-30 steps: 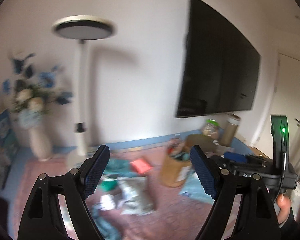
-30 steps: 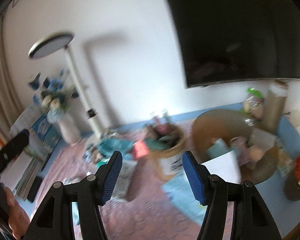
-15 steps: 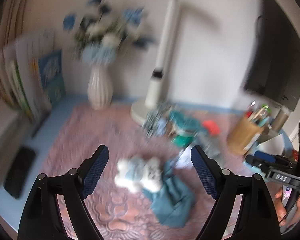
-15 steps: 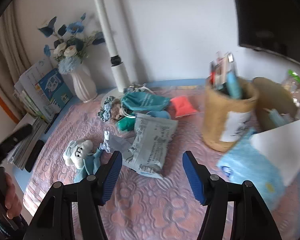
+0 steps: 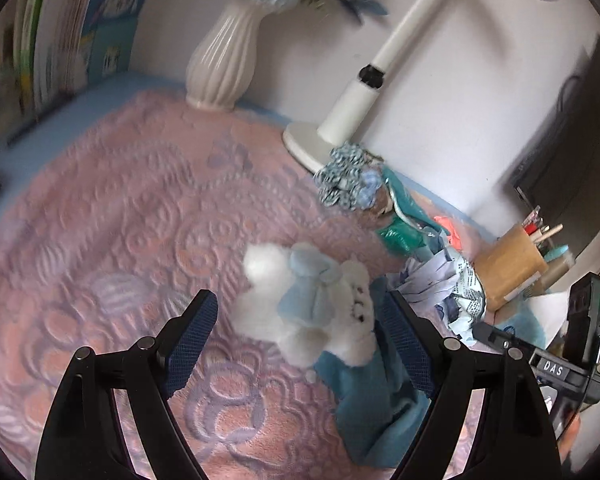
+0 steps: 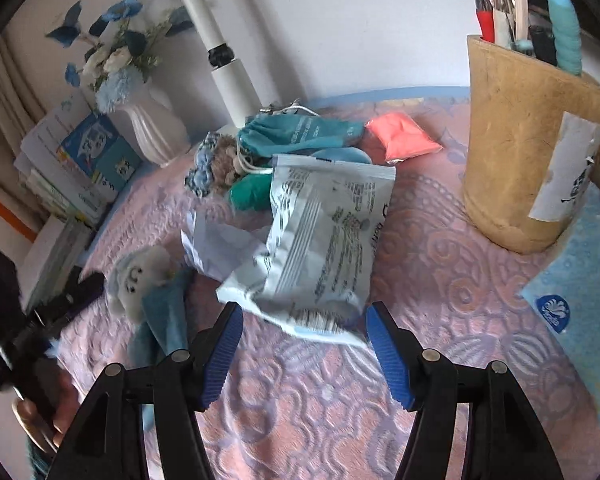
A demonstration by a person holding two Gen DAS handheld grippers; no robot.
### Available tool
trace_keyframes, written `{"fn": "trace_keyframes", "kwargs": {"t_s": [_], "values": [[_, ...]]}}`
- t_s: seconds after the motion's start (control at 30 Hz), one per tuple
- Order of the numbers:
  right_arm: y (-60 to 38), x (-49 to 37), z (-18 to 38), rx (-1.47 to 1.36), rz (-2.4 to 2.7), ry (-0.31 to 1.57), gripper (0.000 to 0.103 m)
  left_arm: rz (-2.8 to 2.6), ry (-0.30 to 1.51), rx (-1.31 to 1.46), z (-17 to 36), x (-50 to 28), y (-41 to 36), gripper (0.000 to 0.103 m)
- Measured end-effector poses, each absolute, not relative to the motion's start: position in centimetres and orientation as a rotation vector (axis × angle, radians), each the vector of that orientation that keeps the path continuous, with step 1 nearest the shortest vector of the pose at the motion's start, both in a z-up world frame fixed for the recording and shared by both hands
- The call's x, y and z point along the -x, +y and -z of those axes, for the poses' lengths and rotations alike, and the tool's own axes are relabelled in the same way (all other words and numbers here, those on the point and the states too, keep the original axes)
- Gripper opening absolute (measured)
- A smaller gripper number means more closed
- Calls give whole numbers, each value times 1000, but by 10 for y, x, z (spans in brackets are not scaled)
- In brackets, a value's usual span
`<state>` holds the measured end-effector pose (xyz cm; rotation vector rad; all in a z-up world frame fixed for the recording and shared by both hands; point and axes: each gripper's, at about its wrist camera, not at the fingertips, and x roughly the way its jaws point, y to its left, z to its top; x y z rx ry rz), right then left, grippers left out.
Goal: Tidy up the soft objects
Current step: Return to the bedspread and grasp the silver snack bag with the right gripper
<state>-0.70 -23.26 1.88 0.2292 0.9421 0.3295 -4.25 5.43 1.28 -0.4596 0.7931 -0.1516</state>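
A white and light-blue plush toy (image 5: 312, 312) lies on a blue cloth (image 5: 376, 408) on the pink quilted mat (image 5: 120, 248). My left gripper (image 5: 300, 336) is open just above and around the plush, not touching it. The plush also shows in the right wrist view (image 6: 140, 276). My right gripper (image 6: 304, 344) is open and empty just in front of a white printed plastic pouch (image 6: 320, 236). Behind the pouch lie a teal drawstring bag (image 6: 296, 132), an orange-pink packet (image 6: 404, 136), a green soft thing (image 6: 252, 196) and a small brown plush with blue frill (image 6: 216, 164).
A tan pen holder (image 6: 524, 152) stands at the right, a blue tissue pack (image 6: 576, 300) beside it. A white vase of blue flowers (image 6: 148, 120), a white lamp post (image 6: 224, 56) and stacked books (image 6: 72, 168) line the back left.
Both grippers have swung down from the wall and screen toward the mat. The left one has closed in over the plush, the right one toward the pouch.
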Motion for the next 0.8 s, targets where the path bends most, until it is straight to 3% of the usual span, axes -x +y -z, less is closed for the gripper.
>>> {"fn": "trace_keyframes", "kwargs": {"t_s": [0.07, 0.17, 0.33, 0.7, 0.8], "values": [[-233, -1, -20, -262, -322, 941, 67, 163, 795, 502, -8, 43, 60, 83], [-239, -13, -16, -361, -311, 941, 84, 156, 796, 541, -4, 44, 65, 83], [-247, -21, 4, -503, -326, 922, 85, 153, 814, 544, -1, 41, 65, 83], [-232, -30, -3, -440, -293, 945, 84, 154, 874, 525, -12, 29, 53, 83], [-224, -40, -3, -398, -252, 967, 72, 136, 885, 458, -16, 21, 43, 83]]}}
